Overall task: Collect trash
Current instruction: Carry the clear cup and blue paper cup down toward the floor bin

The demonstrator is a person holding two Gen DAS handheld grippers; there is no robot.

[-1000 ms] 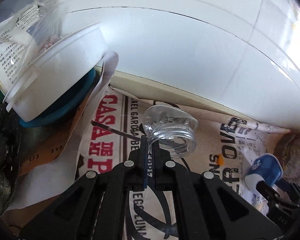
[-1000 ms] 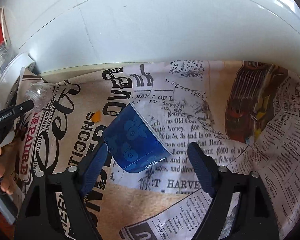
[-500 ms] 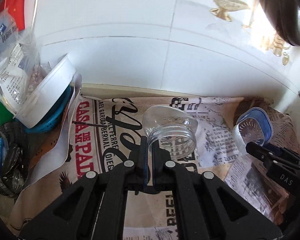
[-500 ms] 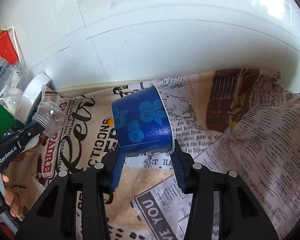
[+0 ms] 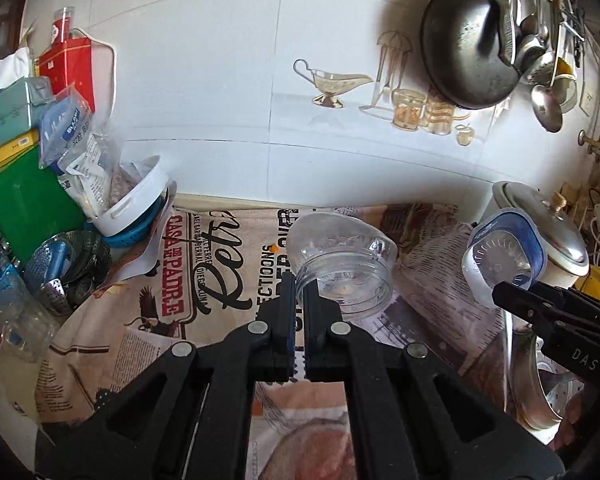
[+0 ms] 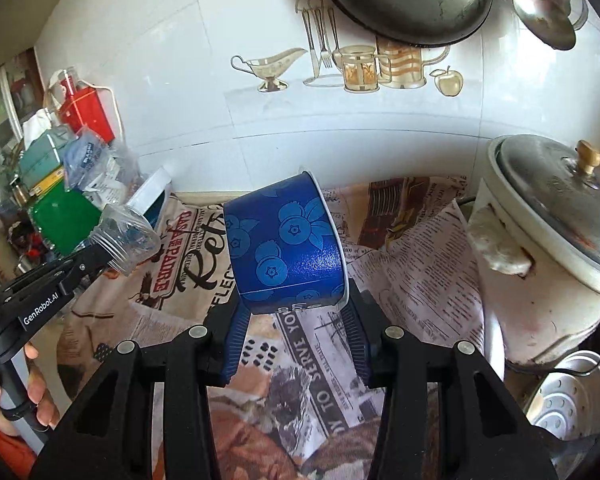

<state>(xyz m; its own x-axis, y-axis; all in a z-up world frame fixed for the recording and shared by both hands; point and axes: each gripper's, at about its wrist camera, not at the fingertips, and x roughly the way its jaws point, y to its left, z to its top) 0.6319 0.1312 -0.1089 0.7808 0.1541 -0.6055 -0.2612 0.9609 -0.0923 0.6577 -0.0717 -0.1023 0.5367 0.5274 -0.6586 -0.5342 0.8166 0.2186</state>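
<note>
Holding one piece of trash in each gripper, the person has both items lifted clear of the newspaper-covered counter [image 5: 188, 344], so the picking-up part of the job looks done for these two pieces. The left gripper [image 5: 299, 280] is clenched on the thin rim of a clear plastic jar [image 5: 342, 260], which hangs tilted with its threaded mouth toward the camera; in the right wrist view the same jar [image 6: 126, 240] shows at the left, out at the tip of that gripper. The right gripper [image 6: 296, 314] is grasping a blue blueberry-printed cup [image 6: 286, 244] by its base, one pad on either side, the cup leaning away with its rim toward the far tiled wall [image 6: 172, 92]; from the left wrist view that cup [image 5: 504, 256] appears at the right, its white inside facing the camera. No bin or bag for the trash shows in either view, so dropping the two items off is plainly still to come, and where they should go cannot be told from here. On the newspaper between and below the grippers nothing else that reads as loose trash stands out. The heap of packets and boxes [image 5: 52, 148] at the far left and the white lidded cooker [image 6: 552, 232] at the right look like kitchen goods, though whether any of that pile counts as trash is unclear.
</note>
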